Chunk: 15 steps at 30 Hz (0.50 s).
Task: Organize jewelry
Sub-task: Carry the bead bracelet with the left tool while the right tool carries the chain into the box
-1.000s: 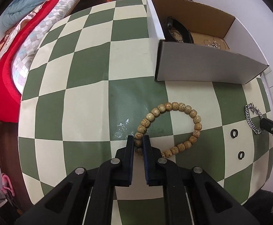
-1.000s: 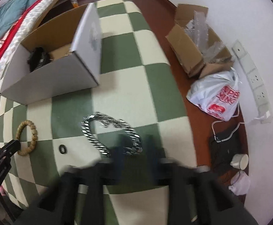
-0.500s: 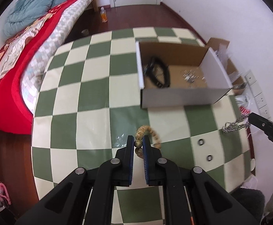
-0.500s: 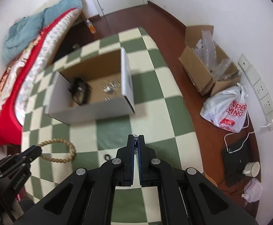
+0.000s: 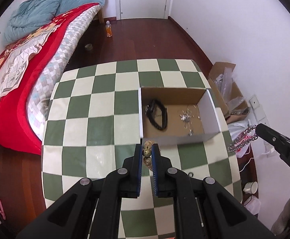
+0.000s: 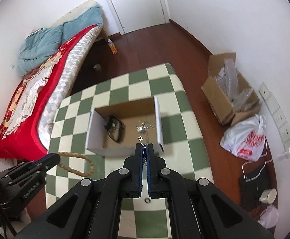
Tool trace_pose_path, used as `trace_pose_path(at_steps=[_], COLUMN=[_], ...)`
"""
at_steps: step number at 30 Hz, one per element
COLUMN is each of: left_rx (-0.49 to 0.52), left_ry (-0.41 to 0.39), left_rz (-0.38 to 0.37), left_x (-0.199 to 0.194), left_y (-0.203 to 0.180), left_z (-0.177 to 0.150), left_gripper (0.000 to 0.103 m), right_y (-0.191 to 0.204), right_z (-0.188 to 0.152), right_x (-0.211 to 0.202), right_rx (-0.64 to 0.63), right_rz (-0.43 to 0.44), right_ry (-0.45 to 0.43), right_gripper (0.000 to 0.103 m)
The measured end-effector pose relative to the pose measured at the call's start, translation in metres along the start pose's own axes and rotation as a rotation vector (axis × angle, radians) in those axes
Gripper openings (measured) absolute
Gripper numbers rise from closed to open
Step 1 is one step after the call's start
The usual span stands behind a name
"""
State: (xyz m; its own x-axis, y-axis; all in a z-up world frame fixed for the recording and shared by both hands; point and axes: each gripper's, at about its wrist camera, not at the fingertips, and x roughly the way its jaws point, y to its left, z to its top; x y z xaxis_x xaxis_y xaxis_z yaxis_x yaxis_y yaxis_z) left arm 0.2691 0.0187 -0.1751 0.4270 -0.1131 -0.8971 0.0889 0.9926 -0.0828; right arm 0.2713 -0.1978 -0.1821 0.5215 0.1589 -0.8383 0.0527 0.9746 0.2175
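With both tongs clamped, left tongs (image 5: 147,152) pinch the bead bracelet (image 6: 76,164) and right tongs (image 6: 145,152) pinch the steel chain bracelet (image 5: 242,139) — both hang clear above the checkered tabletop (image 5: 97,131). Step in hand looks like carry-to-box. Cardboard box (image 5: 212,115) sits just ahead, already holding a black band (image 5: 158,116). Next: get each load over the rim before releasing — two rings (image 6: 147,200) remain on the tabletop.

Red-quilted bed (image 5: 15,91), orange bottle (image 5: 109,28) on floor, white plastic bag (image 6: 244,137) beside carton (image 6: 222,97).
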Motion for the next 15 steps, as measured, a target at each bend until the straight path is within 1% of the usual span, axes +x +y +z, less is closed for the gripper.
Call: trace_pose_path(at_steps=[4,8,10,12,15], left_rx=[-0.012,-0.023,-0.027,-0.033,-0.064], left_ry=[0.004,0.032,0.043,0.071,0.121], left_rz=[-0.006,-0.013,-0.018,-0.021,-0.056], left_x=[0.008,0.024,0.031,0.043,0.060], left_y=[-0.003,-0.001,0.001,0.004,0.008], left_z=[0.023,0.045,0.052,0.059,0.066], left_gripper=[0.006,0.007,0.007,0.007,0.007], right_y=[0.008,0.013,0.013,0.015,0.017], right_z=[0.023,0.042,0.049,0.055,0.059], right_x=[0.010,0.030,0.045,0.059,0.082], right_rx=[-0.015,-0.018,-0.014,-0.020,-0.030], right_rz=[0.004,0.009,0.013,0.009,0.001], right_ry=[0.004,0.030,0.059,0.089,0.135], right_gripper=[0.003,0.003,0.003,0.003,0.003])
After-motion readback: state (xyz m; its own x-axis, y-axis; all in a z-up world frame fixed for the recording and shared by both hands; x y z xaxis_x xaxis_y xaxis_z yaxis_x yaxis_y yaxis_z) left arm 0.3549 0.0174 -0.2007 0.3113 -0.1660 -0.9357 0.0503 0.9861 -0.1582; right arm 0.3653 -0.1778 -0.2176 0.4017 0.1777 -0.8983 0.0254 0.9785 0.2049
